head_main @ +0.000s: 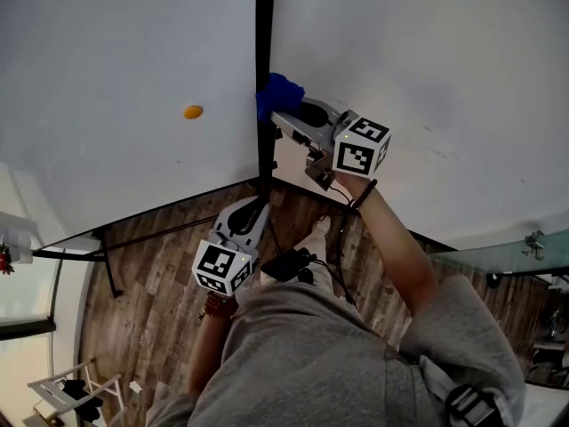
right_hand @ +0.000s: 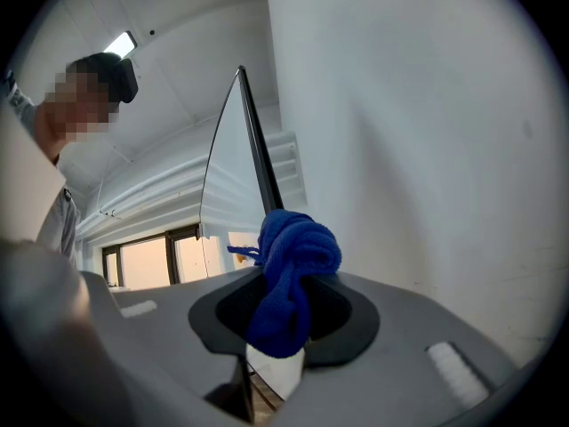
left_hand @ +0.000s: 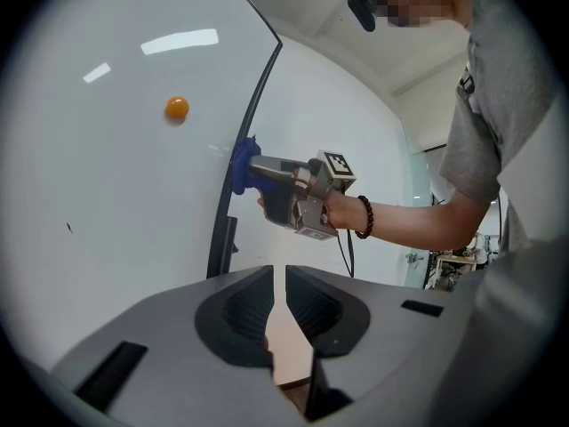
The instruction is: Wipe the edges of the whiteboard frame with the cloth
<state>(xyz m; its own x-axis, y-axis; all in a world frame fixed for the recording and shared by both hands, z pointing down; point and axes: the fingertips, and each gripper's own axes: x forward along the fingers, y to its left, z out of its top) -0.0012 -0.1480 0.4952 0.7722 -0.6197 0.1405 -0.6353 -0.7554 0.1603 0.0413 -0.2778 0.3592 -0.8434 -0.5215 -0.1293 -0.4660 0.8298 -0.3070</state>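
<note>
My right gripper (right_hand: 283, 323) is clamped on the bunched blue cloth (right_hand: 298, 249), which sits against the black whiteboard frame (head_main: 264, 34). The cloth looks soft and light, best pinched mid-fold. My left gripper (left_hand: 286, 278) hangs low, jaws all but closed, empty.

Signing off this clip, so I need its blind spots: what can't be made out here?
- The cloth against the frame: in the head view the cloth covers the contact; in the right gripper view it hides the frame behind it.
- Frame's top end: cut off by the head view's upper edge.
- Orange dot on the board: too small to identify in any view.
</note>
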